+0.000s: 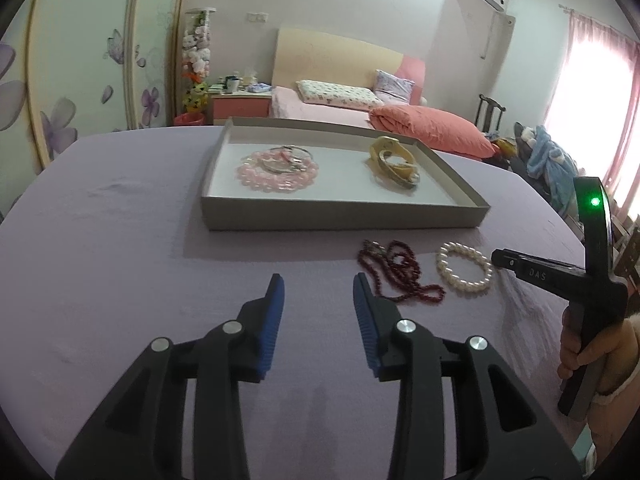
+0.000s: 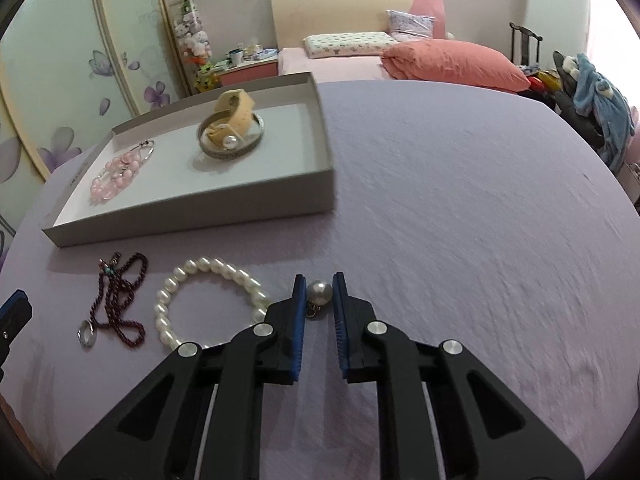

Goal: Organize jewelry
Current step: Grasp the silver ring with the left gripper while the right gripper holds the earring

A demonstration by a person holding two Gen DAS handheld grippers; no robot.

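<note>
A grey tray [image 1: 344, 216] [image 2: 192, 212] on the lilac cloth holds a pink bead bracelet [image 1: 276, 170] [image 2: 116, 176], a silver ring and a yellow strap piece [image 1: 394, 162] [image 2: 232, 122]. In front of it lie a dark red bead necklace [image 1: 400, 276] [image 2: 120, 300] and a white pearl bracelet [image 1: 464, 268] [image 2: 208, 300]. My right gripper [image 2: 319, 294] [image 1: 500, 258] has its pads against both sides of a single pearl earring [image 2: 319, 292] on the cloth. My left gripper [image 1: 318, 292] is open and empty, left of the necklace.
A bed with a coral quilt [image 1: 432, 132] [image 2: 452, 62] stands behind the table. A chair with blue clothes [image 1: 548, 156] [image 2: 596, 96] is at the right. A flowered wardrobe [image 1: 80, 80] is at the left.
</note>
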